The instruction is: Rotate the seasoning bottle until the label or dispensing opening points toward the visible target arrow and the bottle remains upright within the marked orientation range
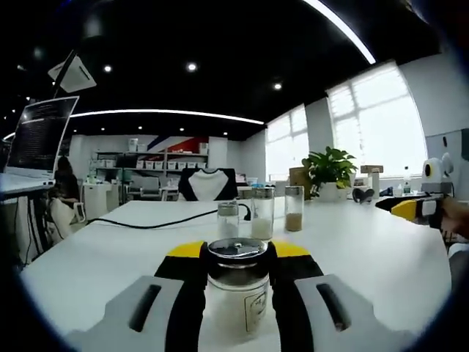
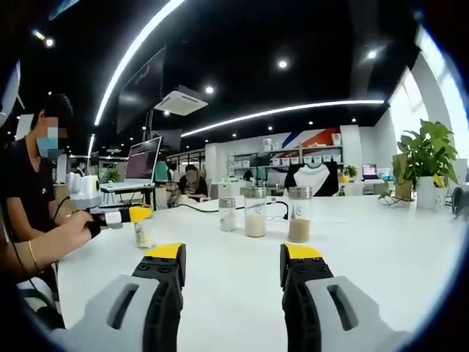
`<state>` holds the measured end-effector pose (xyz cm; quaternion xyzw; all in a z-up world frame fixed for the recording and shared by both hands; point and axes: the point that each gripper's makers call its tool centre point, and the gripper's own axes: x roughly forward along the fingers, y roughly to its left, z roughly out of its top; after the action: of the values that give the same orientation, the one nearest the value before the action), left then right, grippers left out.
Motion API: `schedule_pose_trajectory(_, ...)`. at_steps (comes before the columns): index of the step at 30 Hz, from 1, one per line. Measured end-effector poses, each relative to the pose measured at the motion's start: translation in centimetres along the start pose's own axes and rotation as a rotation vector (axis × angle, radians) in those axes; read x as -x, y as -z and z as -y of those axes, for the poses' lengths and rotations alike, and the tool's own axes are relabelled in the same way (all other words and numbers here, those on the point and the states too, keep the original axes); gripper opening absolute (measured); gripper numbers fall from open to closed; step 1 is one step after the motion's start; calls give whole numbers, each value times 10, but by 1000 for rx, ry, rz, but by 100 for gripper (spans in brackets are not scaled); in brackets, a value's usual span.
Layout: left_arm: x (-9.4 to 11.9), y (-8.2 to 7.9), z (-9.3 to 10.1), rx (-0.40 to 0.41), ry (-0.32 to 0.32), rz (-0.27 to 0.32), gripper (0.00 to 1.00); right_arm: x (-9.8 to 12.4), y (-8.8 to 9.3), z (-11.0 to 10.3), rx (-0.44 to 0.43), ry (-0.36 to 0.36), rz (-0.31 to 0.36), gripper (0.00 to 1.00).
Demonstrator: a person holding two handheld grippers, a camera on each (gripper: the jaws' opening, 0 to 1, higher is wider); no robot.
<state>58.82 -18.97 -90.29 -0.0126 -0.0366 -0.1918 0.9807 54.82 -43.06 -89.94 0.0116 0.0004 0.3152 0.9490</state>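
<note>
My left gripper [image 1: 236,275] has its black, yellow-tipped jaws pressed against both sides of a short clear glass seasoning bottle with a dark metal lid [image 1: 237,290]. The bottle stands upright on the white table [image 1: 381,249], and a pale powder fills most of it. A small printed label faces roughly toward my camera, slightly to one side.

I judge the task to be in its early or middle part: the bottle is grasped and upright, so the hold is done. I see no target arrow or marked range on the table in either view, so I cannot say how much turning is left.

Beyond the held bottle, further across the table, stand three more clear containers in a row. The nearest to it is a small clear jar with a silver lid [image 1: 228,219] whose contents I cannot make out. Next to that stands a taller clear glass jar holding white powder in its lower half [image 1: 261,213], then a tall clear glass jar with tan granules at its bottom [image 1: 294,208]. A black cable [image 1: 146,224] runs across the table behind them.

My right gripper [image 2: 231,275] hovers well away from the held bottle, its jaws spread wide apart with nothing between them. In its view the held bottle looks small, gripped at the far left beside a person's hand [image 2: 73,227].
</note>
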Motion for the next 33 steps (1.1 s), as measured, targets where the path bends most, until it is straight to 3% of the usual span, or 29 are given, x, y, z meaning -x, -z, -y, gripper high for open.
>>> schedule_pose_trajectory(33,4,4,1,-40,97,-59,35,-5,7,-9,-19,-37,-24,52)
